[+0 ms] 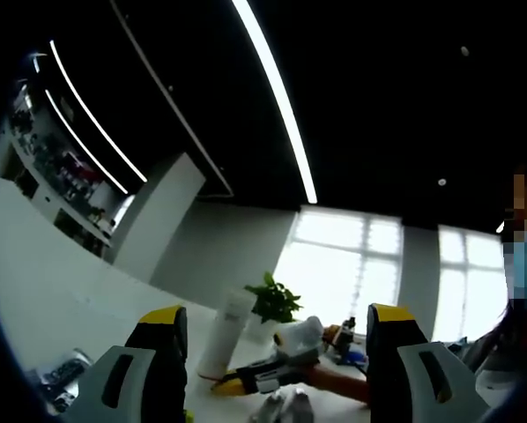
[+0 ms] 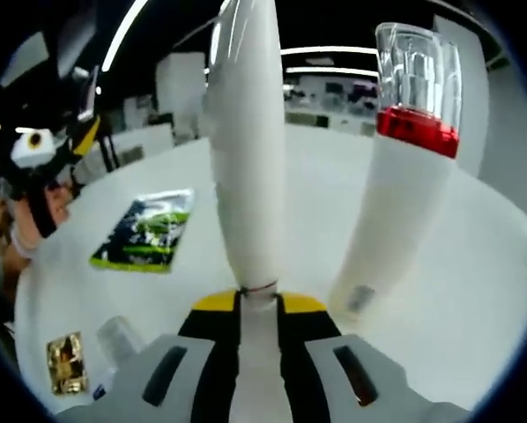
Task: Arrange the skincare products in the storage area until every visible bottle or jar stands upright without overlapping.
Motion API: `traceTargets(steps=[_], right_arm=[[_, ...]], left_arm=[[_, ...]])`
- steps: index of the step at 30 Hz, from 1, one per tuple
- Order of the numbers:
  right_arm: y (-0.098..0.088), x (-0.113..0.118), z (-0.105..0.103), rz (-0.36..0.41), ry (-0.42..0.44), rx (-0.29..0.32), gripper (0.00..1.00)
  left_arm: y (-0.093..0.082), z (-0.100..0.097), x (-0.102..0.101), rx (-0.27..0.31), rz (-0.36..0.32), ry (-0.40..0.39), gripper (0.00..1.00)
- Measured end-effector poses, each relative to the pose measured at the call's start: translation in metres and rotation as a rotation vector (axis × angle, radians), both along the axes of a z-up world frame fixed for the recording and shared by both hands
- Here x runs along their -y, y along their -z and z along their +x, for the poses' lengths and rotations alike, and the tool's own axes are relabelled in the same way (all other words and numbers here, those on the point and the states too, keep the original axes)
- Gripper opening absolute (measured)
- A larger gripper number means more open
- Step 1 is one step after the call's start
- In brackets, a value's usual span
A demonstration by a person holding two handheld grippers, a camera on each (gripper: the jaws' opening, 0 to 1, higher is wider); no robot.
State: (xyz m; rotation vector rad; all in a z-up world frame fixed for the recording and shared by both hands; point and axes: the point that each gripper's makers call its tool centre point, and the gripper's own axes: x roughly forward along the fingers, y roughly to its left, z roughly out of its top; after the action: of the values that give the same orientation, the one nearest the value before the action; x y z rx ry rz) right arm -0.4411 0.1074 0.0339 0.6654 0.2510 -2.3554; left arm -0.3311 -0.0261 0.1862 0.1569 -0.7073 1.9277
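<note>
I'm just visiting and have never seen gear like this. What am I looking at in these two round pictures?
There is no robot here: a person holds a two-jaw grabbing tool in each hand, and a small camera rides on each one.

The left gripper view looks out between the left tool, whose yellow-tipped jaws stand apart with nothing between them. Beyond it are a white tube, a potted plant and the other tool.

The right gripper view shows the right tool clamped on the same white tube. Next to it a white bottle with a red band and clear cap stands on the white table, with a green packet lying flat.
</note>
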Motion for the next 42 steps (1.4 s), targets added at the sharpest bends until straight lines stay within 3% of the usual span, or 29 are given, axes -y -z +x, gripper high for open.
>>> traceTargets(steps=[8,12,14,31,42], right_arm=[[-0.001,-0.002,-0.008,0.015,0.019,-0.031,0.14],[-0.001,-0.010,-0.013,0.052,0.047,-0.058,0.01],[-0.005,-0.014,-0.017,0.078,0.056,-0.111,0.00],[-0.005,0.016,-0.011,0.023,-0.019,-0.078,0.00],[-0.012,0.026,-0.008,0.000,-0.048,-0.102,0.05]], left_arm=[[0.002,0.000,-0.001,0.005,-0.003,-0.003,0.85],[0.001,0.000,0.000,0.005,-0.002,-0.002,0.85],[0.001,0.001,-0.001,0.005,-0.003,-0.002,0.85],[0.002,0.000,-0.002,0.007,-0.003,0.001,0.85],[0.006,-0.004,-0.002,0.013,-0.020,-0.003,0.85]])
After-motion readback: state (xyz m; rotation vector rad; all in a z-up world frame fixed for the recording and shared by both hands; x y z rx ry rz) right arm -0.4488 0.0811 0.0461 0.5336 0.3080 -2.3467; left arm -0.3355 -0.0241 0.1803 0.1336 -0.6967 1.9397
